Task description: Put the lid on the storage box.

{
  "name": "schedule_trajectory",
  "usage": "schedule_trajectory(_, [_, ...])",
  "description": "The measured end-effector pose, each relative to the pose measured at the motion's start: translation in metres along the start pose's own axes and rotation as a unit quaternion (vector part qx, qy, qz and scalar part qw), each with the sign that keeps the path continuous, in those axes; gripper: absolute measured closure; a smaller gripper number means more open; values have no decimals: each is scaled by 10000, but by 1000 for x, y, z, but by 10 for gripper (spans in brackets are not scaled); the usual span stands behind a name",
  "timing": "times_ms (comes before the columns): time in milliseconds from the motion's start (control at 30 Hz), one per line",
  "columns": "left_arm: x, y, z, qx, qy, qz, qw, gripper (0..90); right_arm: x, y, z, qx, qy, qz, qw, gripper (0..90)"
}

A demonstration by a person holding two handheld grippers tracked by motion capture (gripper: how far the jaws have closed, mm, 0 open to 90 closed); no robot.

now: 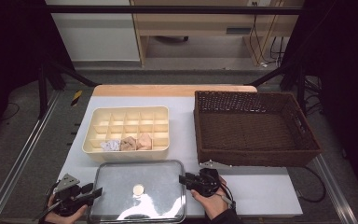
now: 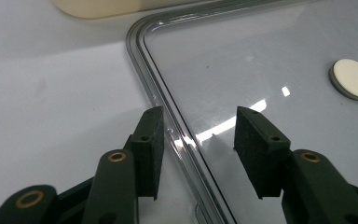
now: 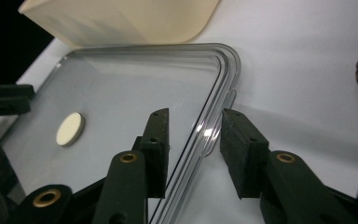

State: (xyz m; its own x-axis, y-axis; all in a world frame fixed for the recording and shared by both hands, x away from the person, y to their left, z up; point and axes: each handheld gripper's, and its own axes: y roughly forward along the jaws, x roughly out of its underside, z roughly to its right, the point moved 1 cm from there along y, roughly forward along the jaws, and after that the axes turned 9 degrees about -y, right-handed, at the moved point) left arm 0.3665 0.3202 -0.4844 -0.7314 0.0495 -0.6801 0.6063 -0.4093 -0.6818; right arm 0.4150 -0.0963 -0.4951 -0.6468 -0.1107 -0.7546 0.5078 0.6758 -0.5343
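While both grippers flank the clear lid (image 1: pixel 137 191) at bottom centre of the high view, you are at the grasp step. The left gripper (image 1: pixel 95 192) has its jaws part-open astride the lid's left rim, not pressing. The right gripper (image 1: pixel 182 179) straddles the right rim tab likewise, with gaps showing. Next, I judge: pinch both rims evenly, then lift level. Beyond, mid-frame, sits the cream tray (image 1: pixel 127 151); to the right, the basket (image 1: pixel 256 156).

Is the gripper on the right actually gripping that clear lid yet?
Apart. In the right gripper view, the right gripper straddles the clear lid's edge, with gaps at both pads.
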Motion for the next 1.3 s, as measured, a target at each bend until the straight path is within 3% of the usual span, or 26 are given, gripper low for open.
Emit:
schedule_trajectory(133, [0, 0, -1, 14, -16, 3, 10000, 524, -2, -5, 0, -139, 106, 247, 9995, 643])
schedule_trajectory(300, [0, 0, -1, 36, -20, 1, 10000, 508, -9, -15, -5, -388, 166, 687, 9967, 645])
schedule_trajectory(600, [0, -1, -3, 106, -75, 1, 9999, 498, -15, -15, -10, -334, -42, 976, 9947, 622])
schedule_trajectory(833, [0, -1, -3, 114, -101, 4, 9999, 499, -10, -14, -11, -313, 34, 965, 9948, 620])
schedule_trajectory(1033, [0, -1, -4, 144, -118, 15, 9998, 496, -4, -14, -9, -336, 119, 640, 9973, 614])
schedule_trajectory(1300, [0, -1, -4, 139, -128, 18, 9998, 500, -7, -6, -4, -266, 166, 688, 9971, 602])
